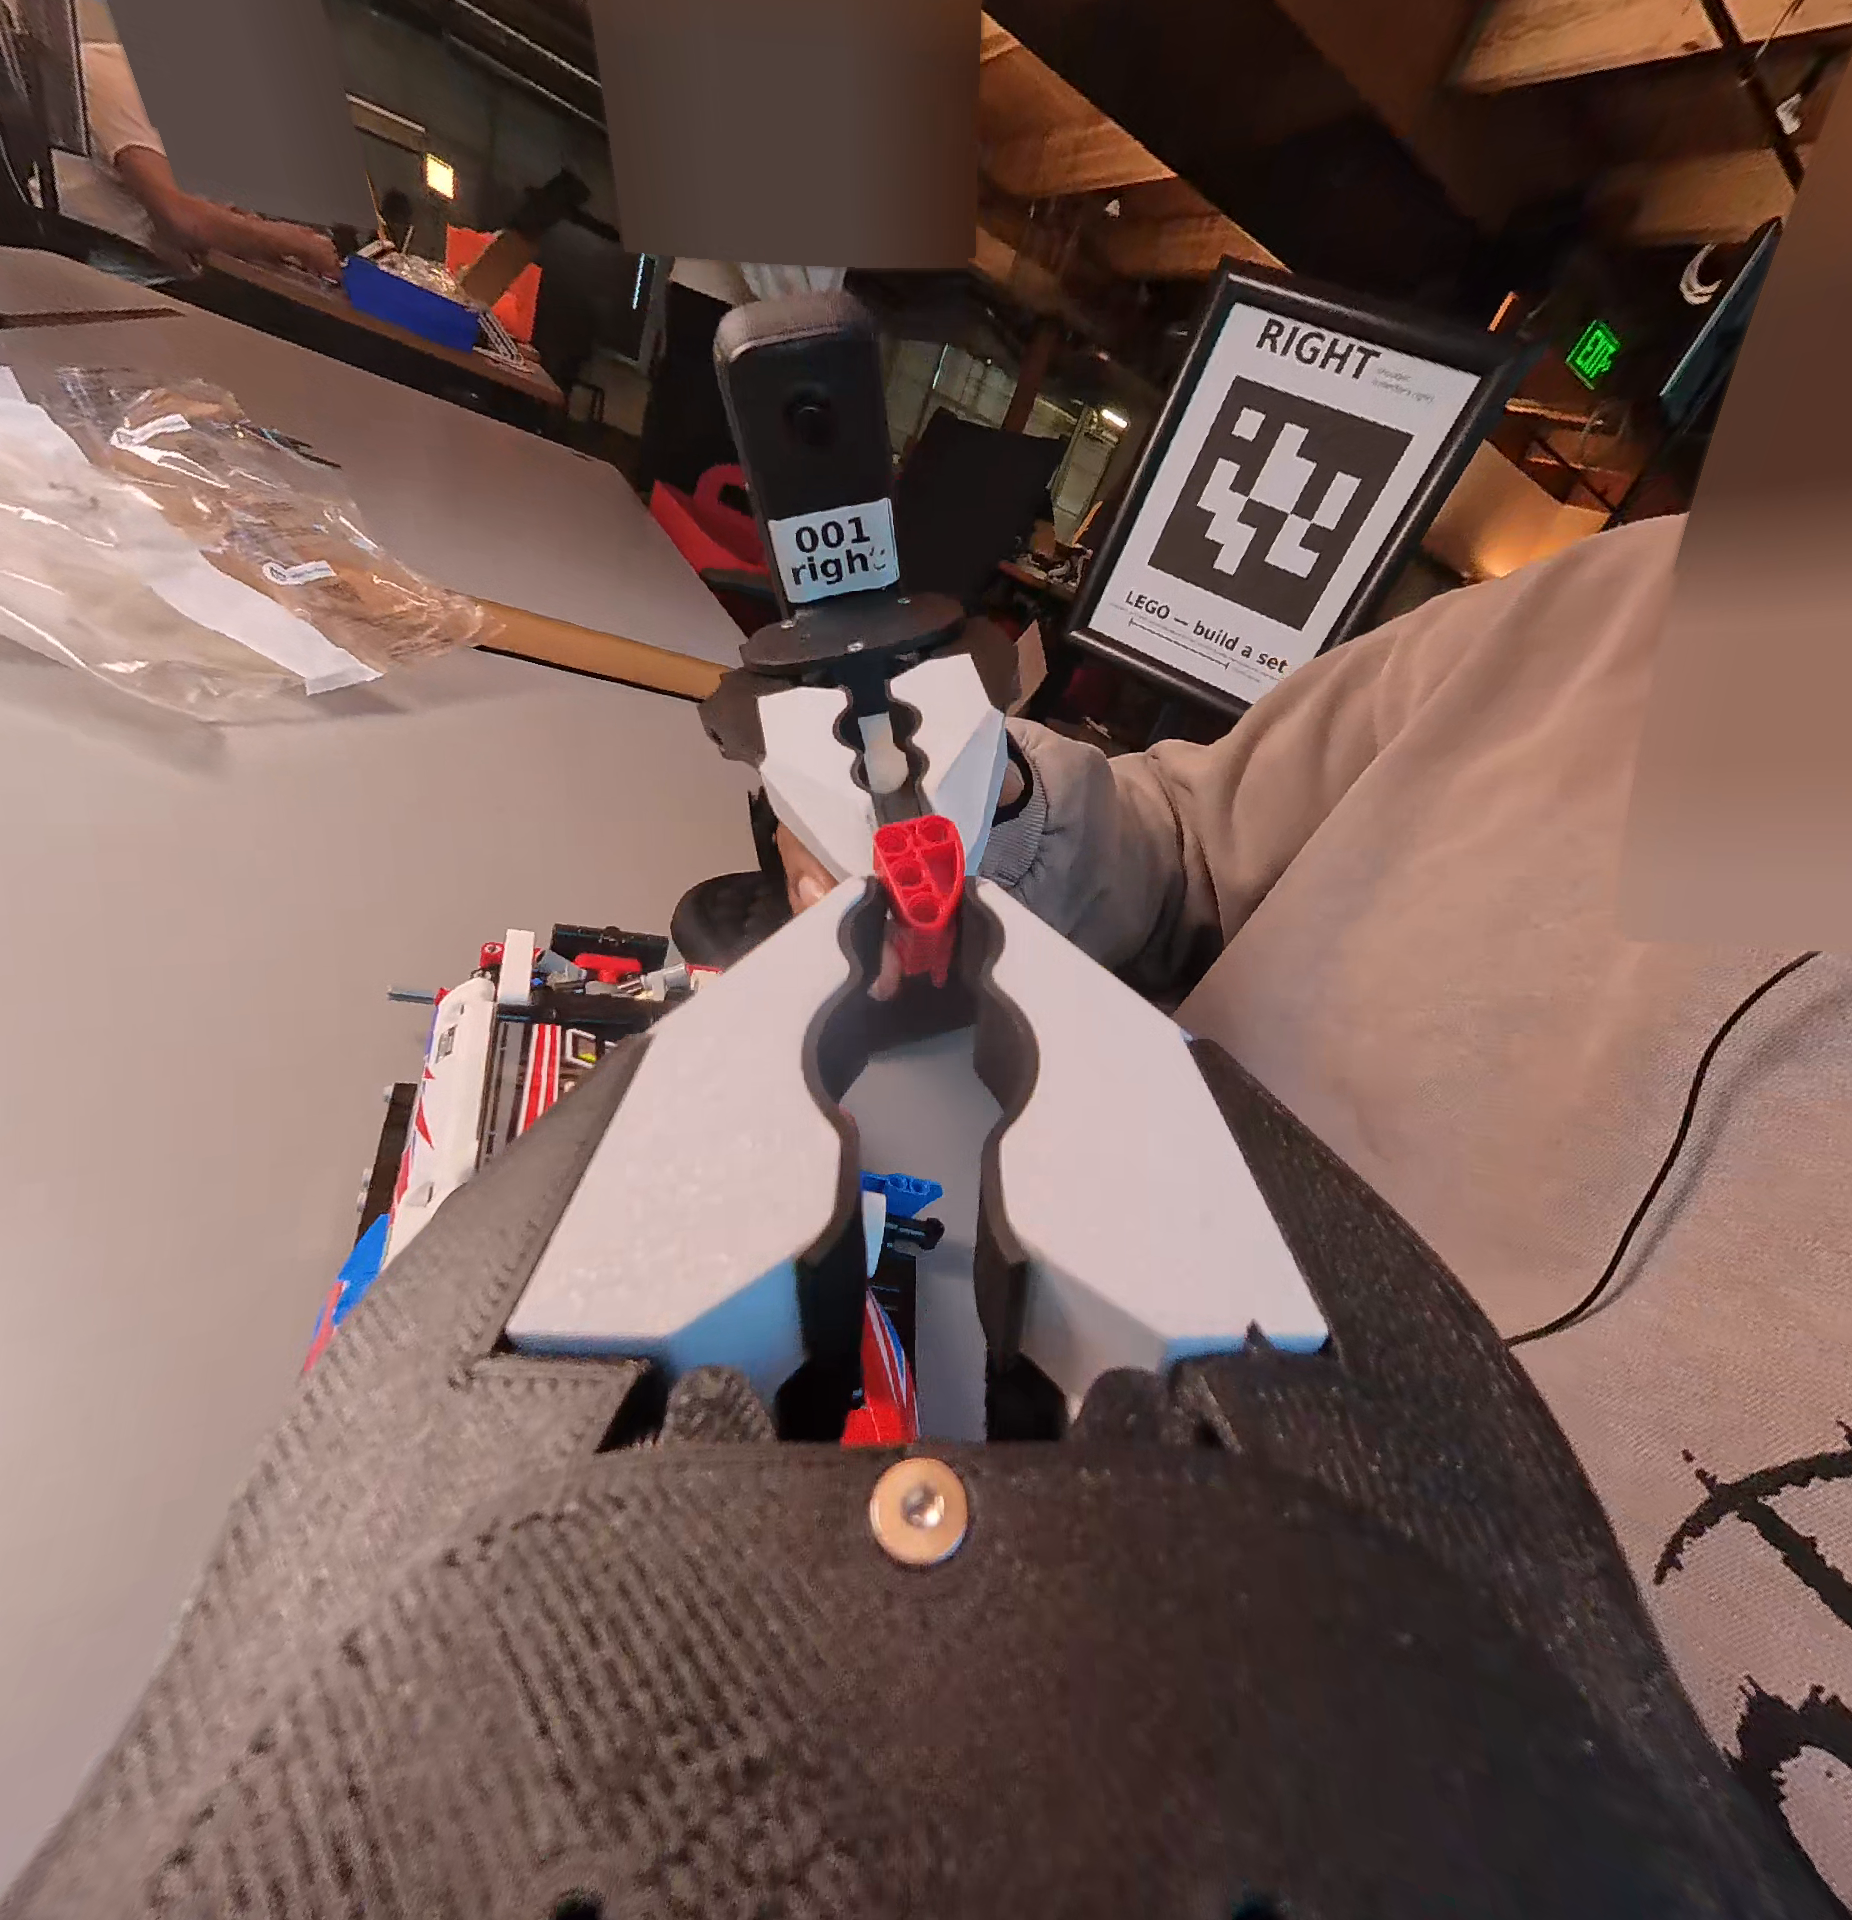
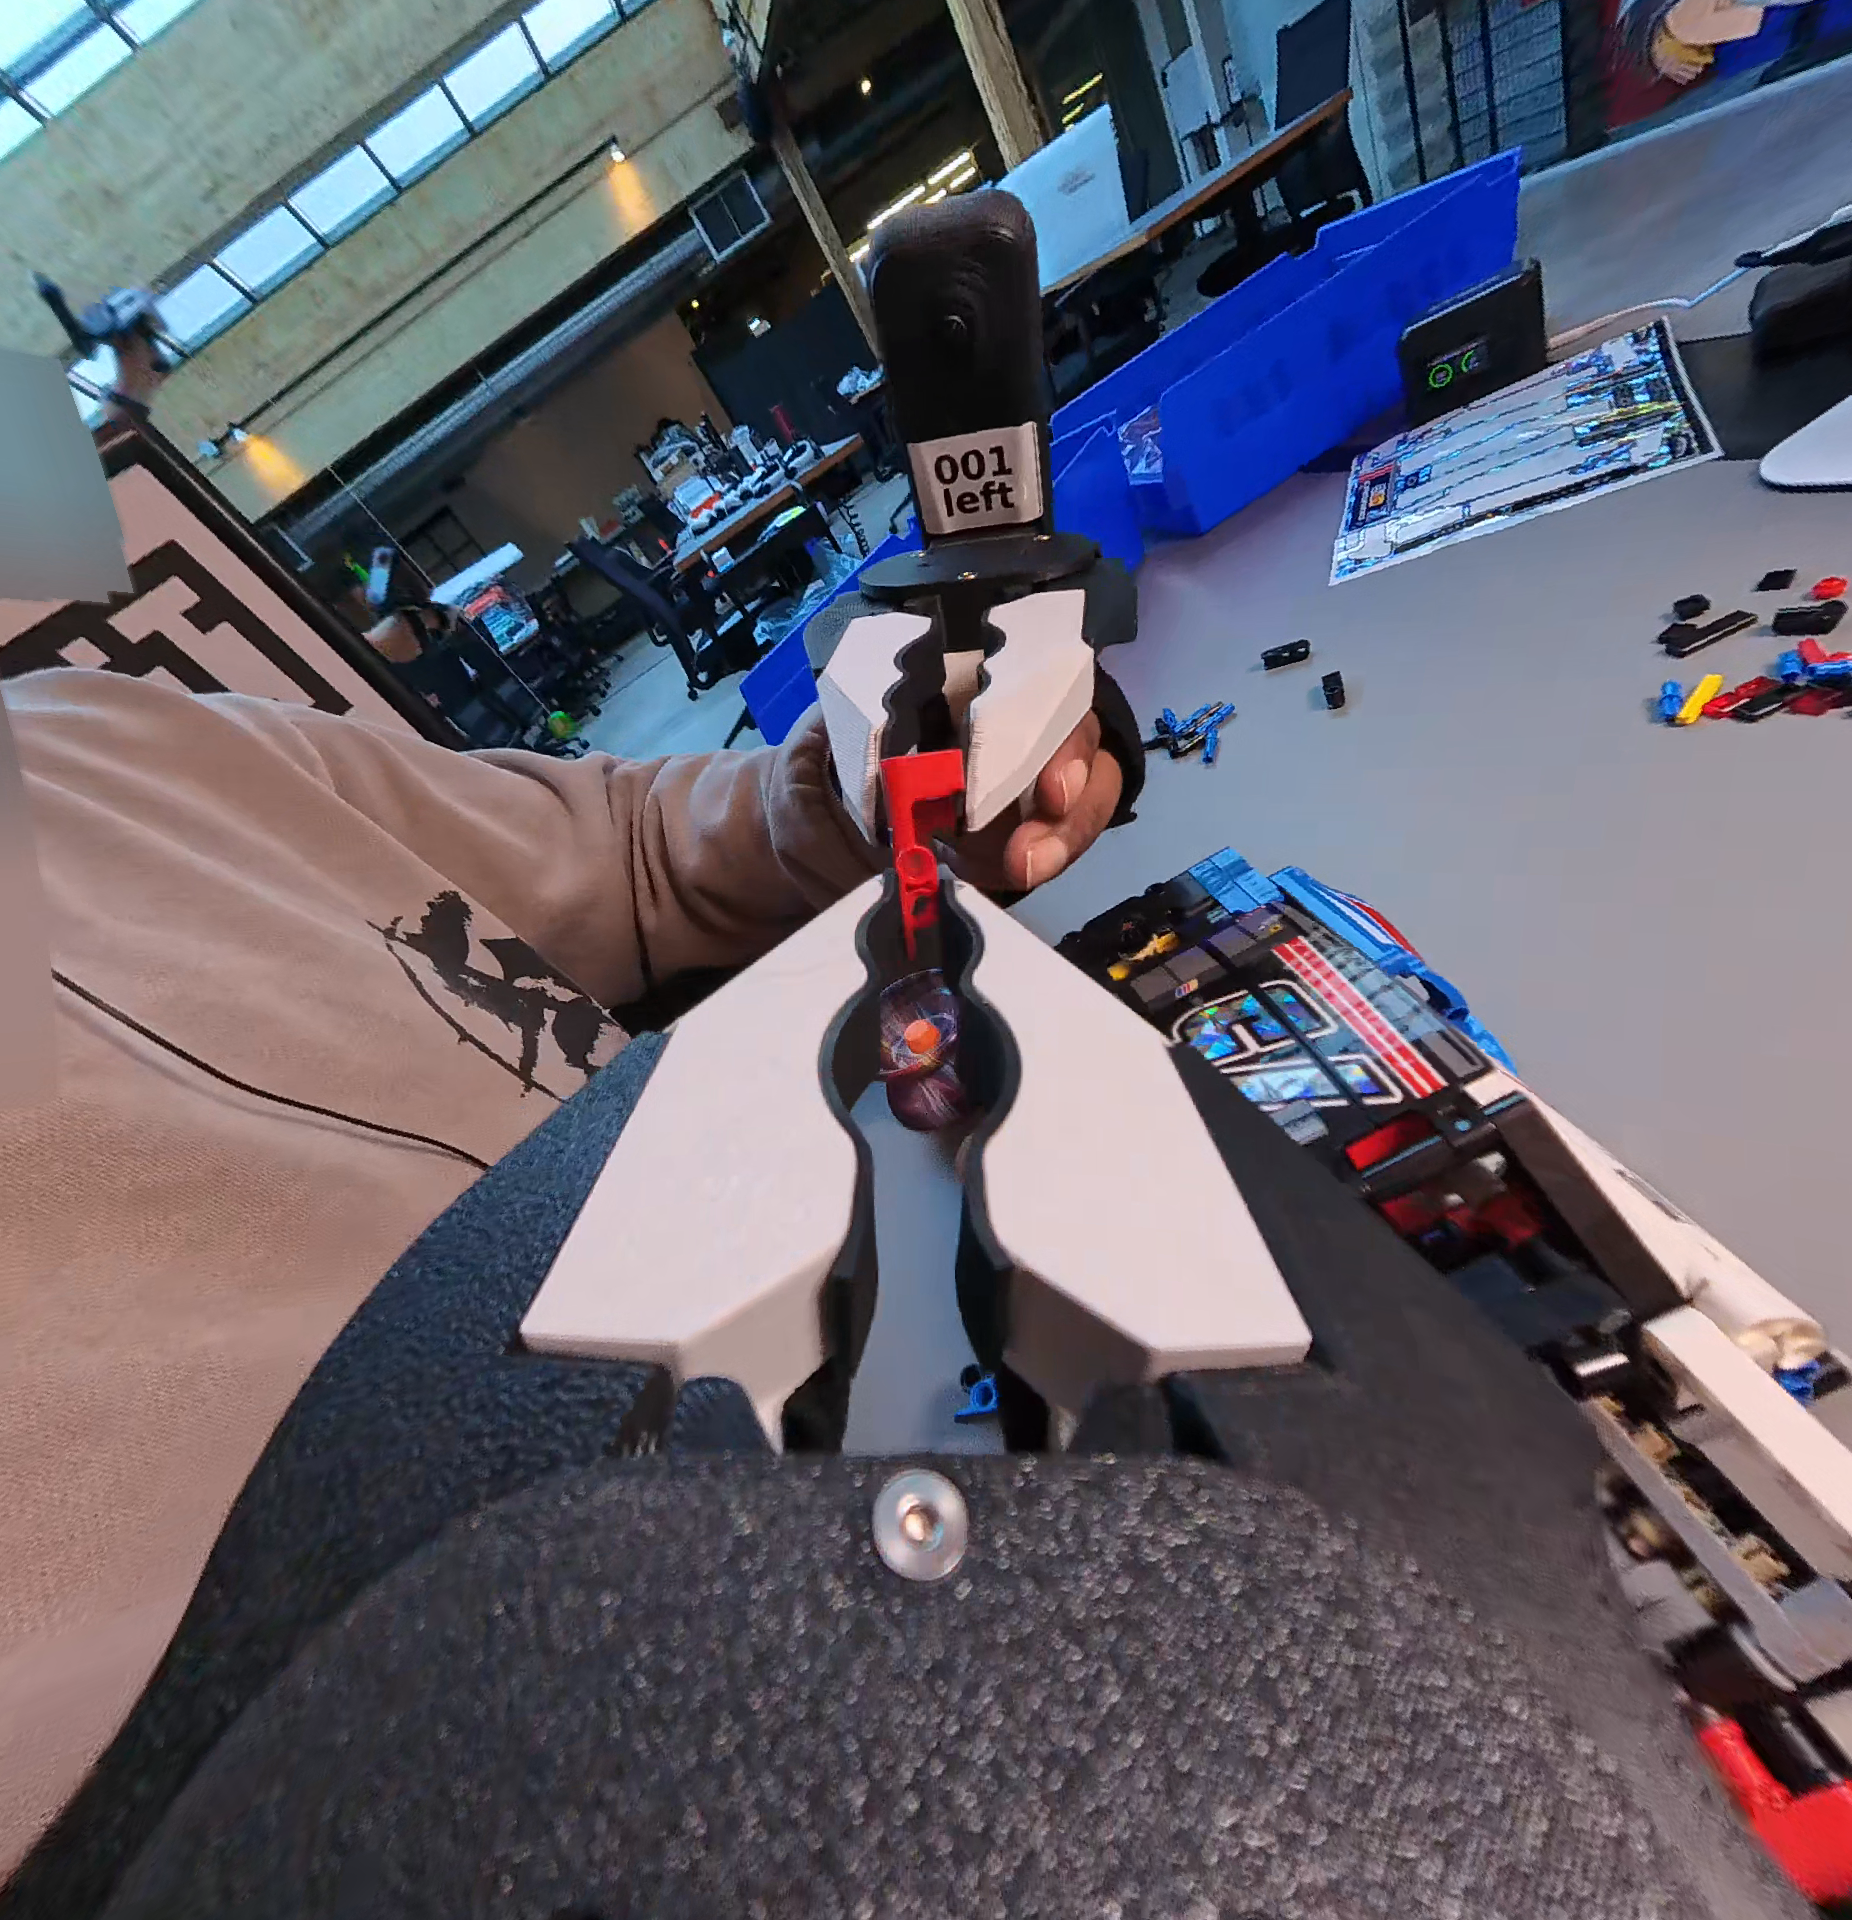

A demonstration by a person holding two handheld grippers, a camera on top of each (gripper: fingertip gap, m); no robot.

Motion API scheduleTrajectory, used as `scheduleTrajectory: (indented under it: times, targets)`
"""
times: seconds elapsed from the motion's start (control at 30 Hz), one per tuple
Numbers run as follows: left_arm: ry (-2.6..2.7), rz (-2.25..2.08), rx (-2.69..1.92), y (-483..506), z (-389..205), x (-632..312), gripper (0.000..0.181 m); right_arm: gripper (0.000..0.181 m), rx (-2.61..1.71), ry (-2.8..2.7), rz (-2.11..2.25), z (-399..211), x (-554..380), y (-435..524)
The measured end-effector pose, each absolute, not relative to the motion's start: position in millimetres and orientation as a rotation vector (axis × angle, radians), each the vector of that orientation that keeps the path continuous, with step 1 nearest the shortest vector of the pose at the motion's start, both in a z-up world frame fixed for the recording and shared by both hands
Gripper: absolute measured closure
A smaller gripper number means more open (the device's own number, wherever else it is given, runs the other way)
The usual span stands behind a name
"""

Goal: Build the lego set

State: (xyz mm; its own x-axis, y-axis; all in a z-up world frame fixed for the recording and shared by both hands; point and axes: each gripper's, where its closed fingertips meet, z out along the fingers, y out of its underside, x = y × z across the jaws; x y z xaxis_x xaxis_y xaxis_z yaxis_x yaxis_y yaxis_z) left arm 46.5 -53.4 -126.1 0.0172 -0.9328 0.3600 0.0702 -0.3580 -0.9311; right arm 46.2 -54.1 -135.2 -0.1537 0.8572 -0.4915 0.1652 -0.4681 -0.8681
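A small red lego piece with round holes is held in the air between my two grippers, which face each other tip to tip. My left gripper is shut on its wider end. It shows across from me in the right wrist view, pinching the red piece. My right gripper is shut on the piece's thin stem, and shows in the left wrist view. The large built lego model, black, white, blue and red, lies on the grey table below; it also shows in the left wrist view.
Loose lego pieces and blue pins lie on the table. A printed sheet and blue bins are beyond. Plastic bags and a framed sign stand on the other side. The person's sleeves are close. The tips of both grippers are at nearly the same place.
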Motion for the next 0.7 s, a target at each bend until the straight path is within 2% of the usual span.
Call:
scheduleTrajectory:
  times: [0.2,0.3,0.4,0.47,0.7]
  targets:
    - [0.925,-1.406,-1.466,-47.2,-129.4,46.1,0.168,0.181,-1.657,-1.078,1.696,-138.0,49.2,-48.2]
    - [0.946,-1.211,-1.481,-37.7,-134.6,43.2,0.155,0.181,-1.733,-0.922,1.774,-142.2,52.4,-37.9]
    - [1.018,-1.002,-1.518,-32.8,-144.0,45.9,0.166,0.181,-1.780,-0.861,1.757,-150.1,52.6,-34.9]
    - [1.027,-0.940,-1.551,-28.4,-149.7,47.5,0.166,0.181,-1.817,-0.825,1.733,-155.3,54.6,-29.7]
    - [1.013,-1.112,-1.783,-21.9,-174.0,50.4,0.166,0.176,-1.883,-0.786,1.597,-166.2,66.6,-15.1]
